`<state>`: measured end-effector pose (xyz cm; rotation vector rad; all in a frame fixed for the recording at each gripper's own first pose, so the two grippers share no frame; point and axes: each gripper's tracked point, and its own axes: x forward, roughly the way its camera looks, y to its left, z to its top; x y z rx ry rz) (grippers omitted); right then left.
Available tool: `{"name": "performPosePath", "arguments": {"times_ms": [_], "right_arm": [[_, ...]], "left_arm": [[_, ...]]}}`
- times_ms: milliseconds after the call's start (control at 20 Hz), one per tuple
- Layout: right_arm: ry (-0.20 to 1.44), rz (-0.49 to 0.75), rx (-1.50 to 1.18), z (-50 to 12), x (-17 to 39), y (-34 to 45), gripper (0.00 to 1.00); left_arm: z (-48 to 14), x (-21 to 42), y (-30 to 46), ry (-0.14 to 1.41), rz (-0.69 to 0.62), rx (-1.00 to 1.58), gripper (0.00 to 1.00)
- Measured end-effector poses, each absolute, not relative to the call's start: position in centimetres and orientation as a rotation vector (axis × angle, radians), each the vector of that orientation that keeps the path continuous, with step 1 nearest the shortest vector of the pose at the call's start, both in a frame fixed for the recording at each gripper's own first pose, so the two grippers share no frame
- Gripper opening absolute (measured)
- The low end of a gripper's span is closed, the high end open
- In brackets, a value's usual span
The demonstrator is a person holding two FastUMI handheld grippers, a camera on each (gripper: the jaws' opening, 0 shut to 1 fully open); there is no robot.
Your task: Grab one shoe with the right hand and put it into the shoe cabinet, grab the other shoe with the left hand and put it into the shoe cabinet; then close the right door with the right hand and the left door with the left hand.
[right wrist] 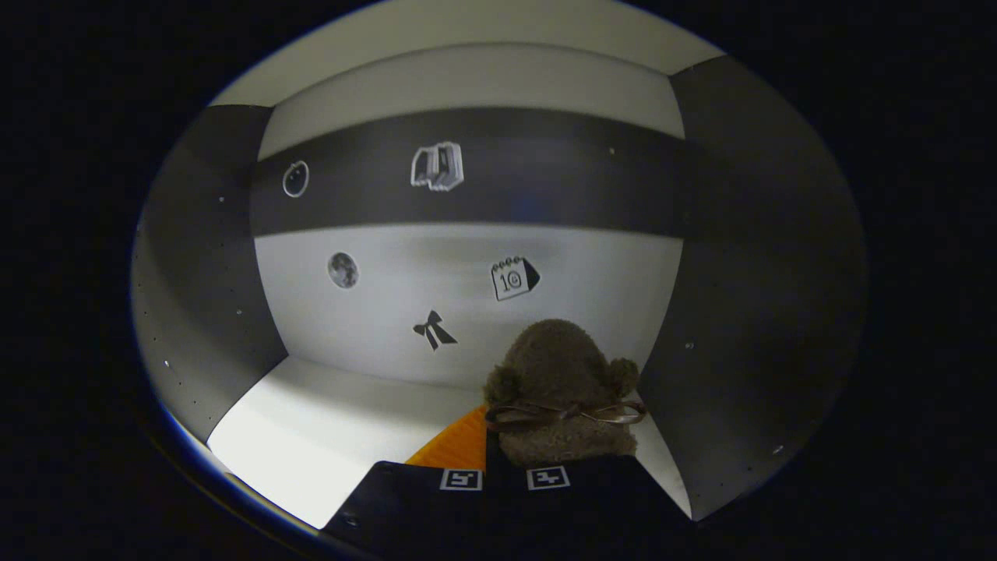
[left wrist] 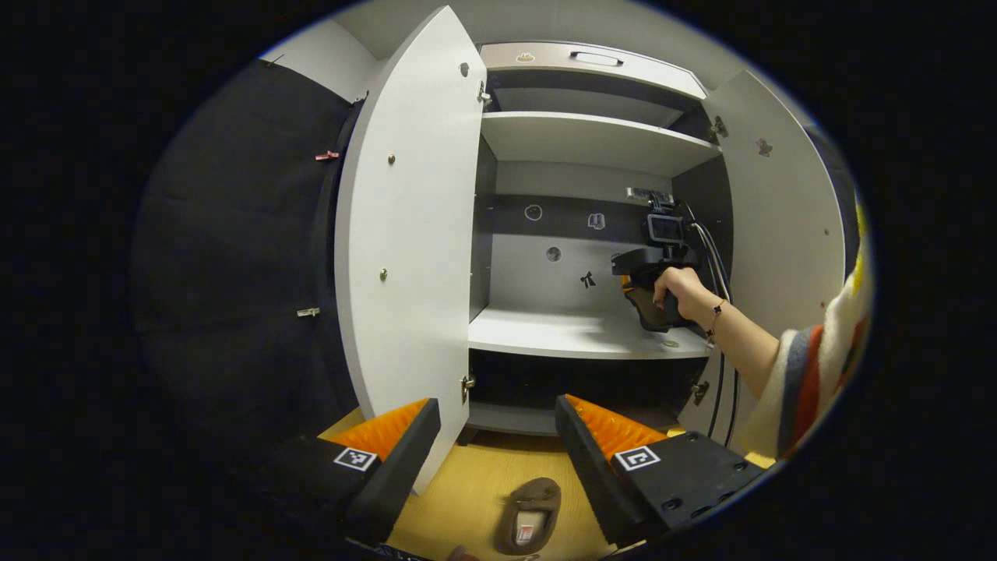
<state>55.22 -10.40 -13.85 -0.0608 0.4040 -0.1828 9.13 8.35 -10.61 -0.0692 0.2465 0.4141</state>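
In the left gripper view, the left gripper [left wrist: 498, 444] hangs with its fingers spread wide and nothing between them. Right below the gap, on the wood floor [left wrist: 475, 483], lies one brown slipper [left wrist: 530, 516], just ahead of the fingertips and not touching them. Up ahead is the cabinet [left wrist: 592, 140] with both doors swung out: the left door [left wrist: 413, 234] stands just above the left finger, the right door [left wrist: 779, 226] off to the far right. Further in, a hand [left wrist: 679, 292] in a striped sleeve [left wrist: 810, 374] has the right gripper [left wrist: 650, 292] reaching over the middle shelf [left wrist: 584, 335], with cables [left wrist: 720, 327] hanging down from it. In the right gripper view, the right gripper [right wrist: 506, 456] is clamped tight on the other slipper [right wrist: 562, 389], a fuzzy brown one with a little bow across it, which sticks out straight ahead past the tips. It's inside the cabinet, over the right end of the shelf [right wrist: 311, 436], close to the right side wall [right wrist: 748, 312]. Can't tell if the sole is resting on the shelf. The back panel [right wrist: 467, 312] ahead has a few stickers [right wrist: 514, 279] on it.
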Motion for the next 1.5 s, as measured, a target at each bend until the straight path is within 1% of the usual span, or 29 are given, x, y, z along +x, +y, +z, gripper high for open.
{"name": "performPosePath", "arguments": {"times_ms": [150, 250, 350, 400, 450, 500, 550, 600, 650, 750, 850, 1000, 1050, 1100, 1300, 1400, 1500], "right_arm": [[0.474, -0.19, -0.055, -16.7, 56.0, -10.8, 0.06], [0.517, -0.171, -0.029, -18.3, 56.2, -10.3, 0.23], [0.53, -0.124, -0.031, -17.7, 55.2, -9.1, 0.58], [0.53, -0.105, -0.05, -17.3, 54.5, -8.6, 0.61], [0.515, -0.085, -0.072, -16.7, 53.8, -8.2, 0.61], [0.514, -0.074, -0.089, -16.3, 52.8, -7.9, 0.71], [0.507, -0.061, -0.091, -15.8, 51.9, -7.7, 0.73], [0.486, -0.049, -0.084, -15.0, 51.2, -7.5, 0.79], [0.465, -0.036, -0.08, -14.2, 50.3, -7.2, 0.83], [0.402, 0.0, -0.069, -11.9, 48.5, -6.7, 0.84], [0.305, 0.046, -0.04, -8.6, 46.2, -5.5, 0.84], [0.166, 0.101, -0.016, -4.4, 40.8, -3.8, 0.84], [0.143, 0.106, -0.022, -4.0, 38.8, -3.6, 0.87], [0.131, 0.11, -0.028, -4.1, 36.7, -3.4, 0.89], [0.103, 0.095, -0.001, -6.1, 29.9, -3.7, 0.89], [0.109, 0.068, 0.028, -8.0, 27.2, -4.5, 0.89], [0.124, 0.042, 0.044, -10.1, 24.8, -5.4, 0.89]], "left_arm": [[-10.9, 9.1, 8.8, 0.266, 0.429, -0.058, 0.95], [-11.1, 9.2, 8.7, 0.278, 0.428, -0.054, 0.95], [-11.3, 9.4, 8.5, 0.286, 0.423, -0.049, 0.95], [-11.4, 9.5, 8.4, 0.288, 0.42, -0.049, 0.95], [-11.4, 9.7, 8.3, 0.289, 0.415, -0.051, 0.95], [-11.5, 9.8, 8.1, 0.289, 0.409, -0.054, 0.95], [-11.5, 9.9, 7.9, 0.287, 0.401, -0.056, 0.95], [-11.4, 10.1, 7.7, 0.281, 0.389, -0.06, 0.95], [-11.3, 10.2, 7.4, 0.272, 0.374, -0.069, 0.95], [-11.2, 10.3, 6.9, 0.257, 0.343, -0.091, 0.95], [-11.3, 10.2, 6.7, 0.252, 0.321, -0.09, 0.95], [-12.3, 9.4, 6.2, 0.25, 0.275, -0.126, 0.95], [-12.8, 9.1, 6.0, 0.255, 0.253, -0.145, 0.95], [-13.7, 8.7, 5.8, 0.269, 0.228, -0.16, 0.95], [-18.3, 7.1, 6.1, 0.359, 0.167, -0.144, 0.94], [-21.6, 6.7, 5.7, 0.414, 0.125, -0.154, 0.87], [-25.3, 6.6, 4.9, 0.467, 0.073, -0.205, 0.85]]}}
